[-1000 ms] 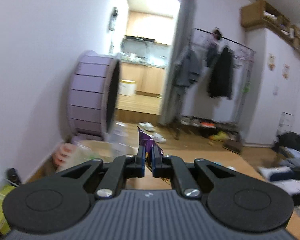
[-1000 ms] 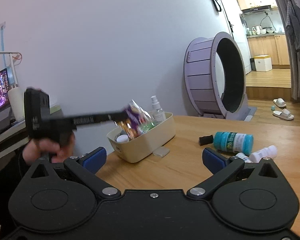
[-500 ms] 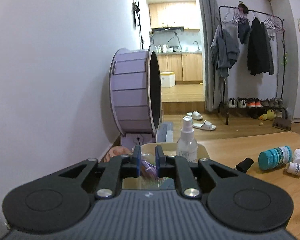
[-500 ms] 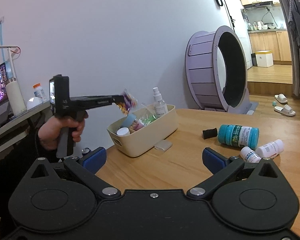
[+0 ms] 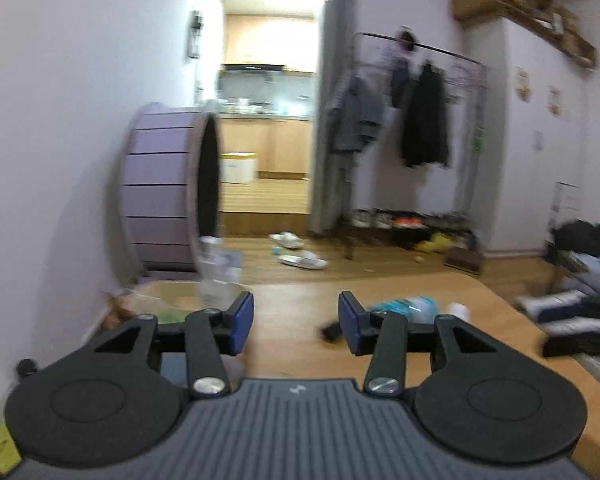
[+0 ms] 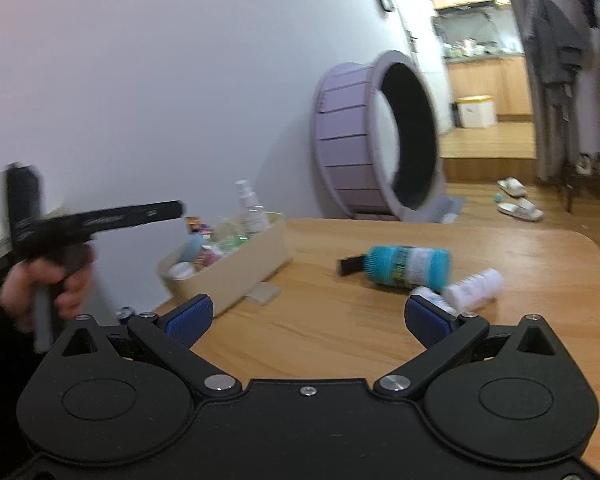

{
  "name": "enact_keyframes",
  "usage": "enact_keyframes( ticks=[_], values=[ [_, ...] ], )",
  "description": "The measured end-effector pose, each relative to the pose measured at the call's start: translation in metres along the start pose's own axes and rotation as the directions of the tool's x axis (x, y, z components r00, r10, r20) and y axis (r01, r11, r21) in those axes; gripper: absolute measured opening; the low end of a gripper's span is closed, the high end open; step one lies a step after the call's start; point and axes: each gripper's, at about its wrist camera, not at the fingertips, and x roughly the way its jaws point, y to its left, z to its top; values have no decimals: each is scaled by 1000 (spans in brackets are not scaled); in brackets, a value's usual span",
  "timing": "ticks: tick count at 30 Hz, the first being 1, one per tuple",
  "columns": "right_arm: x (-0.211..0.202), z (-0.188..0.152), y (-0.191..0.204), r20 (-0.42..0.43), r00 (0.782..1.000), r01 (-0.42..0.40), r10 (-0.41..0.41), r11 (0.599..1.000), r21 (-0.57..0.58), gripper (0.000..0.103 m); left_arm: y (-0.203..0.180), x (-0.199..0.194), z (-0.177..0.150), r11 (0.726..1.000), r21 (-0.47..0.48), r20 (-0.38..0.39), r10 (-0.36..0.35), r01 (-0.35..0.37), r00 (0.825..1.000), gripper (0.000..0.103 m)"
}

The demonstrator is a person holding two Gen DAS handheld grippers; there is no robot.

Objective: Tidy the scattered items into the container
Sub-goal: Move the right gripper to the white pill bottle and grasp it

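On the far left of the right wrist view, a hand [image 6: 48, 280] is holding the left gripper [image 6: 178, 209] out toward the bin [image 6: 236, 276]. Its fingers [image 5: 242, 322] have just been opening and are standing partly apart in its own view, with nothing between them but bare counter [image 5: 296, 312].

The cream bin is sitting on the left part of the counter, near the white wall. Inside it, a spray bottle [image 6: 250, 206] is standing upright at the far end, and a purple packet [image 6: 194, 224] is lying among small jars and tubs that are too blurred to tell apart. A small flat grey piece [image 6: 263, 292] is lying on the counter, touching the near side of the bin.

Further right, well apart from the bin, a teal bottle [image 6: 410, 266] is lying on its side, with a small black object [image 6: 350, 266] just beside its left end. Two small white bottles [image 6: 474, 288] are lying just beside it on the near right.

The right gripper [image 6: 306, 318] is hovering above the near counter with its fingers [image 6: 190, 318] spread wide and nothing between them.

Behind the counter, a big purple wheel [image 6: 364, 140] is standing on the floor against the wall, and slippers [image 6: 516, 200] are lying on the floor to the far right.
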Motion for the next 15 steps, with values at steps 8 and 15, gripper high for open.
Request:
enact_keyframes(
  ticks=[8,15],
  values=[
    [17,-6,-25,-45,989,142,-142,990,0,103,-26,3,-34,986,-5,-98,-165,166,981,48],
    [41,-5,-15,-69,985,148,-161,976,-162,102,-23,16,-52,985,-41,-153,-173,168,973,48]
  ],
)
